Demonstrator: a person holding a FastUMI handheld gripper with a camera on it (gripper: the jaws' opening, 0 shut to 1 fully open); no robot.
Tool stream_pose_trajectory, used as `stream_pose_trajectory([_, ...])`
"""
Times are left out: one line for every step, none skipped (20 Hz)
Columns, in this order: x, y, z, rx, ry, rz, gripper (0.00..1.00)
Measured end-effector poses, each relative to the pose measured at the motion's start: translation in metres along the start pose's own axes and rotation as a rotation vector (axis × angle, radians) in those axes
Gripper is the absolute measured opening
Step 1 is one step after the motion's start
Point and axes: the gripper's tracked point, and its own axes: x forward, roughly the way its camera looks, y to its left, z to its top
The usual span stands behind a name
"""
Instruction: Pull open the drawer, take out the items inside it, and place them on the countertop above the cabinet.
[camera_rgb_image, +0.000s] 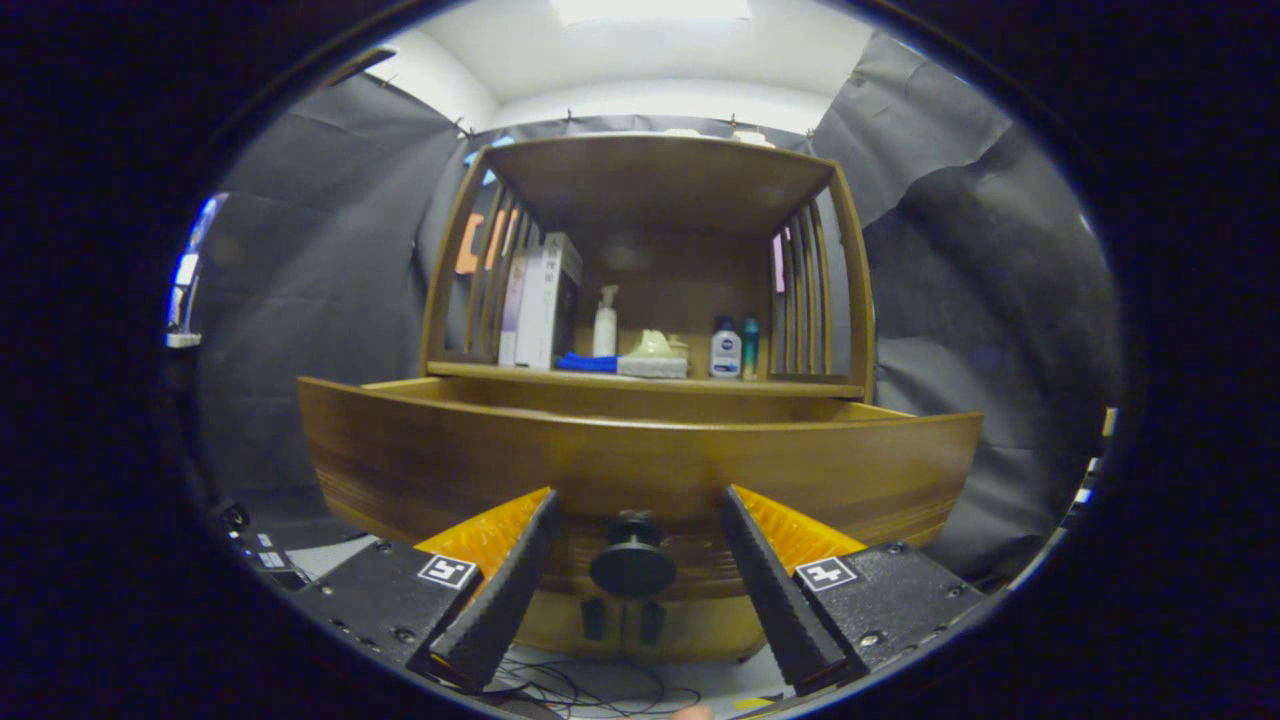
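A wooden cabinet faces me with its drawer (640, 465) pulled out toward me. The drawer's round dark knob (632, 565) sits between my two fingers, with a gap on each side. My gripper (640, 505) is open and touches nothing. The drawer's inside is hidden below its front panel, so I cannot see what lies in it. Above the drawer runs the countertop (790, 383), a wooden shelf under a roofed frame with slatted sides.
On the countertop stand white boxes (540, 300), a white spray bottle (605, 322), a blue item (586, 363) beside a pale sponge-like object (655, 355), a small white-and-blue bottle (725, 350) and a slim teal bottle (750, 348). Cables (600, 690) lie on the floor below.
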Motion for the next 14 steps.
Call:
stream_pose_trajectory([-0.0039, 0.0032, 0.0019, 0.019, -0.005, 0.013, 1.00])
stream_pose_trajectory([0.0008, 0.0036, 0.0065, 0.025, -0.011, 0.007, 1.00])
stream_pose_trajectory([0.0004, 0.0032, 0.0005, 0.022, 0.004, 0.008, 0.98])
stream_pose_trajectory([0.0014, 0.0032, 0.0039, 0.020, -0.009, 0.007, 0.98])
stream_pose_trajectory([0.0016, 0.0030, 0.0005, 0.012, 0.002, 0.006, 0.98])
stream_pose_trajectory([0.0011, 0.0030, 0.0020, 0.014, -0.006, 0.008, 0.98])
stream_pose_trajectory([0.0023, 0.0045, 0.0006, 0.016, 0.001, 0.009, 0.98])
stream_pose_trajectory([0.0024, 0.0046, 0.0027, 0.012, -0.003, 0.009, 0.98])
stream_pose_trajectory([0.0024, 0.0041, 0.0007, 0.008, 0.007, 0.008, 0.98])
stream_pose_trajectory([0.0020, 0.0040, 0.0018, 0.008, 0.006, 0.007, 0.98])
stream_pose_trajectory([0.0027, 0.0047, 0.0012, 0.011, 0.010, 0.008, 0.98])
stream_pose_trajectory([0.0029, 0.0051, 0.0021, 0.013, 0.008, 0.008, 0.98])
stream_pose_trajectory([0.0028, 0.0053, 0.0015, 0.015, 0.010, 0.009, 0.98])
stream_pose_trajectory([0.0035, 0.0062, 0.0020, 0.017, 0.014, 0.009, 0.98])
